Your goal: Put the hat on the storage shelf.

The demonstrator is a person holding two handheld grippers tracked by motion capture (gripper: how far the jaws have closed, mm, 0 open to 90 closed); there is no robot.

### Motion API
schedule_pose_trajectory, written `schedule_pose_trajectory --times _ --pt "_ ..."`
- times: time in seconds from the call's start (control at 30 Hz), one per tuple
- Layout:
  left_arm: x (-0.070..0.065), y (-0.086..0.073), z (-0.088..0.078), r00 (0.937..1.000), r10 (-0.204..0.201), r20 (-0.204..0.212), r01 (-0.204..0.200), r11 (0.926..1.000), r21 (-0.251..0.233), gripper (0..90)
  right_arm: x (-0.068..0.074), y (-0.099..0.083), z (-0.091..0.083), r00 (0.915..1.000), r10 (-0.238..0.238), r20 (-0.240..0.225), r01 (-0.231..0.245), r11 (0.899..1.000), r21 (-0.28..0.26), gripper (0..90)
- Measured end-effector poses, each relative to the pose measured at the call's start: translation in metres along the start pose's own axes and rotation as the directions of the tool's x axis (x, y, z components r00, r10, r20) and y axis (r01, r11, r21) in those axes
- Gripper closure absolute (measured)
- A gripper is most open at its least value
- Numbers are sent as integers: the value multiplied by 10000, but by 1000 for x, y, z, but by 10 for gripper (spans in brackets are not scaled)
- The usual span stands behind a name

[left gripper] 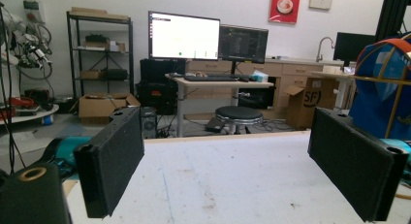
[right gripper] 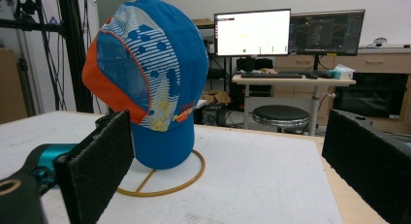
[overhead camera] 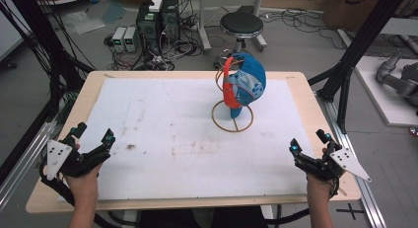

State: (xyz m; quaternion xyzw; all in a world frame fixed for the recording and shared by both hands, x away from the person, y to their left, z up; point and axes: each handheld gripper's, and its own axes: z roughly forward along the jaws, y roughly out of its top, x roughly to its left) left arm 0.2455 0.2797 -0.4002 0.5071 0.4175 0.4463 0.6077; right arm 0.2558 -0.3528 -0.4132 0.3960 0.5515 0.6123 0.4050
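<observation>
I see the blue cap [overhead camera: 246, 85] sitting on its wire stand [overhead camera: 232, 120], toward the far side of the bench [overhead camera: 162, 139] and a little right of the middle. Its orange brim [overhead camera: 227, 87] hangs down on the left side of the stand, so the long axis of the cap runs nearly upright, crown on top.

Both of my grippers rest at the near edge, well apart from the cap. The left gripper [overhead camera: 93, 134] is at the near left corner, its jaws spread wide and holding nothing. The right gripper [overhead camera: 309, 143] is at the near right, jaws also spread wide and empty.

From the right gripper view the cap [right gripper: 150, 78] stands ahead and to the left of the jaws, with the mesh side panel turned toward me. From the left gripper view the cap [left gripper: 383, 88] is far off at the right edge.

I judge the right gripper is the nearer one, so the reach should go forward and leftward from it.
</observation>
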Motion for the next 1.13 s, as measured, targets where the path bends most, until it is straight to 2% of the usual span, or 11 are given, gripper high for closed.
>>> schedule_pose_trajectory --times 0.33,1.13 --pt "0 0 -1 9999 -95 -71 94 9999 -76 133 -2 1 -4 9995 298 105 -296 9995 -143 44" --pt "6 3 -1 9996 -243 -120 243 9997 -7 134 5 2 -2 9999 -153 -71 153 9999 -32 44"
